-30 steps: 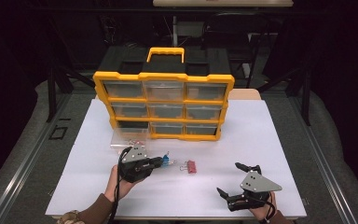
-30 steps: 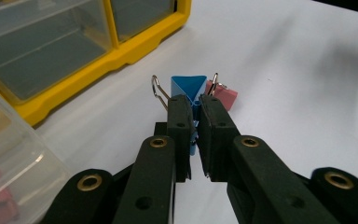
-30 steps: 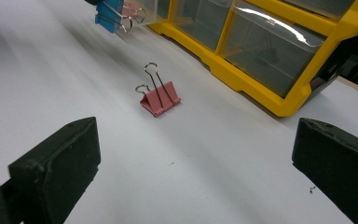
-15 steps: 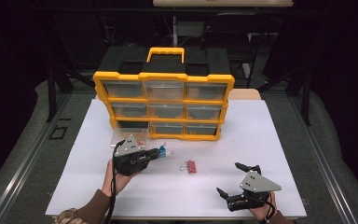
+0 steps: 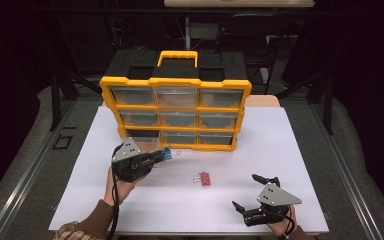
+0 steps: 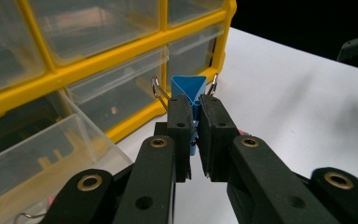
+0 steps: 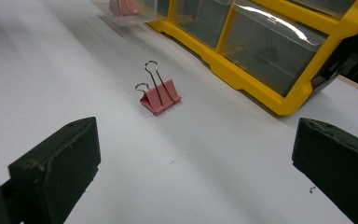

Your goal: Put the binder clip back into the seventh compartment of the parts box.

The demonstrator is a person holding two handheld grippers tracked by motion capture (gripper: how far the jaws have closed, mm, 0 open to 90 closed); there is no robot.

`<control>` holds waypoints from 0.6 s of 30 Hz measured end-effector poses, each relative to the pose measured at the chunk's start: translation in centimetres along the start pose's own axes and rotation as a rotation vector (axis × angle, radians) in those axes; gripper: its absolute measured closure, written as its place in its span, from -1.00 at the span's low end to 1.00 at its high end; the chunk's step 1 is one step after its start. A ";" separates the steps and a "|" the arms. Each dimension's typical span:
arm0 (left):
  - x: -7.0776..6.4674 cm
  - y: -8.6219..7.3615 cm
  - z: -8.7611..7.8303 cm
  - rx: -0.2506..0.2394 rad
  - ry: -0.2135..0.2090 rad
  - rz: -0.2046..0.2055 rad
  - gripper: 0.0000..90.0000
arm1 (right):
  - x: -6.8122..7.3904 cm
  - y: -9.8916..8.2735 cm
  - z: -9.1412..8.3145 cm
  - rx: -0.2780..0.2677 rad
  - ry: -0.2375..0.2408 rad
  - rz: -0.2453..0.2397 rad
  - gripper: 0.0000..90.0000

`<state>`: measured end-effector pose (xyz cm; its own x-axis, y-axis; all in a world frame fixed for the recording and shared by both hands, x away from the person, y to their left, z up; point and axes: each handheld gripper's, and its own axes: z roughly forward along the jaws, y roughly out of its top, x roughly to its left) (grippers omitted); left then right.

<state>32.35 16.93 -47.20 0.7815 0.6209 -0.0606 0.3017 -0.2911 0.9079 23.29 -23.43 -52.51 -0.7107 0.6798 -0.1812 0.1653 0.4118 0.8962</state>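
A person sat at a white desk (image 5: 280, 150) with a hand-held gripper in each hand. At the far side stood a yellow organiser case (image 5: 176, 113) with three rows of clear plastic drawers.

The left hand-held gripper (image 5: 156, 157) was raised just in front of the case's bottom row, its jaws pinched nearly shut on a blue binder clip (image 6: 188, 88). In the left gripper view the clip's triangular body stuck out beyond the jaws, with its two wire handles splayed to either side. Directly beside that gripper, at the lower left of the case, a clear drawer (image 6: 42, 163) stood pulled out and open at the top; a pink clip could be seen lying in it in the right gripper view.

The right hand-held gripper (image 5: 256, 192) rested near the desk's front edge, jaws wide apart and holding nothing. A pink binder clip (image 7: 160, 99) lay on the bare desk between the two grippers, well apart from the case.

The step in hand appeared to be carrying the blue clip to the open drawer. The next move likely called for bringing the clip over the drawer's open top, then parting the jaws so it dropped inside rather than onto the desk.
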 end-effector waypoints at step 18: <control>2.0 0.3 -1.8 -0.074 0.067 -0.038 0.86 | 0.0 0.0 0.0 0.005 -0.003 -0.001 -0.99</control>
<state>33.03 19.33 -46.28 0.7313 0.6784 -0.0700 0.2874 -0.2135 0.9337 23.29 -23.43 -52.53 -0.7091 0.6810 -0.1831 0.1679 0.4152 0.8941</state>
